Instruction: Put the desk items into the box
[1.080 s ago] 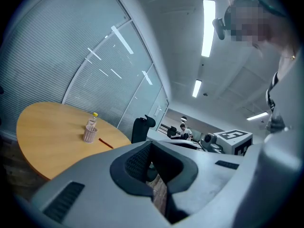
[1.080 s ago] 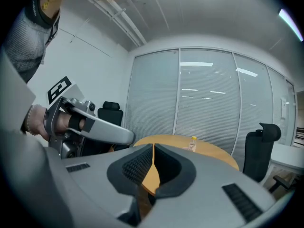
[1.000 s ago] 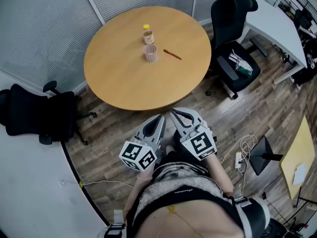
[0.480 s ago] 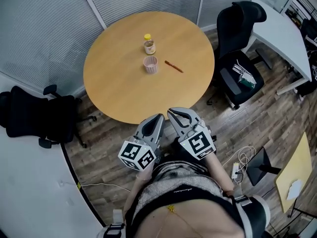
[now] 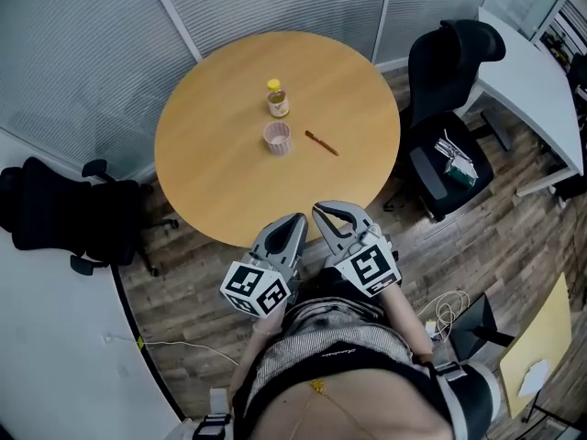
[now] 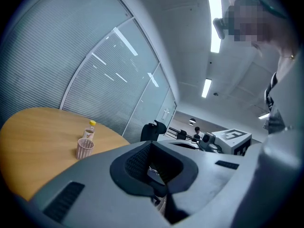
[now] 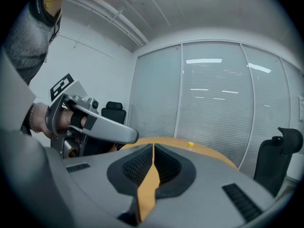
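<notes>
A round wooden table carries a small bottle with a yellow cap, a pink ribbed cup and an orange-brown pen. My left gripper and right gripper are held side by side in front of my body, at the table's near edge and well short of the items. Both are shut and hold nothing. The left gripper view shows the bottle and the cup far ahead on the table. Over the shut right gripper only the bottle's yellow cap shows.
A black office chair stands left of the table. Another chair stands to the right, with small items on its seat. A white desk is at far right. Cables lie on the wood floor. Blind-covered glass walls stand behind the table.
The table and its items sit lower and nearer in the head view than before. Both grippers have moved forward together to its near edge, still shut.
</notes>
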`<state>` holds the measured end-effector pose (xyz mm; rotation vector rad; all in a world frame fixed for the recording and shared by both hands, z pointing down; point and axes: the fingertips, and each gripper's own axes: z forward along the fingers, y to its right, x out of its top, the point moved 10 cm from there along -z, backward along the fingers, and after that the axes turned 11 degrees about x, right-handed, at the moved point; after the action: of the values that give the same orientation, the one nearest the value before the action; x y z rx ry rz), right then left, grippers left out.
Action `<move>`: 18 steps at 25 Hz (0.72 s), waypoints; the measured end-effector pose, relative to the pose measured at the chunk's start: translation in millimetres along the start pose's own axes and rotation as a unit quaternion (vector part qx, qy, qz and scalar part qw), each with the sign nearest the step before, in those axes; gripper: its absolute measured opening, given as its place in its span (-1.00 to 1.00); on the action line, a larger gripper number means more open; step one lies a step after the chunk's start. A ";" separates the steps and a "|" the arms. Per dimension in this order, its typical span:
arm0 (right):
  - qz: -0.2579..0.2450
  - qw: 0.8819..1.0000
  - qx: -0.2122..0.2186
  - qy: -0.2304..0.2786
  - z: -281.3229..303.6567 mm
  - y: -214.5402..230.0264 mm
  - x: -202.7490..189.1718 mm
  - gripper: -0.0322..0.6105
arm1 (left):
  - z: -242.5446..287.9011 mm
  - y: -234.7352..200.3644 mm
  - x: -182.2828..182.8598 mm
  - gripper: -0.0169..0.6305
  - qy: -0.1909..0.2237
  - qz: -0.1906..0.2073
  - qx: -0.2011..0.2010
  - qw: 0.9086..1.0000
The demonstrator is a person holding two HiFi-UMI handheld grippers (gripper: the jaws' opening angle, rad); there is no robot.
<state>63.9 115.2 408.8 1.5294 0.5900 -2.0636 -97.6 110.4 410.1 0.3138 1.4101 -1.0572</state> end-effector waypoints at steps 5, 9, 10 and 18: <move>-0.009 1.000 0.019 -0.001 0.0 24.0 -1.7 -0.82 | 19.6 4.6 2.3 -0.94 0.011 -0.002 0.016 1.000; -0.020 0.999 0.035 -0.003 1.9 39.5 -4.4 -0.82 | 30.0 6.7 2.3 -0.94 0.022 -0.006 0.031 0.999; -0.022 0.999 0.040 -0.004 2.7 42.2 -5.3 -0.82 | 31.0 7.3 1.6 -0.94 0.025 -0.008 0.035 0.999; -0.017 0.997 0.072 -0.005 11.5 48.2 -14.1 -0.82 | 28.6 5.8 -6.8 -0.94 0.023 -0.023 0.071 0.997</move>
<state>88.9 72.5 423.2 1.5985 0.4751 -2.1795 -73.7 95.2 419.8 0.4131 1.3909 -1.1983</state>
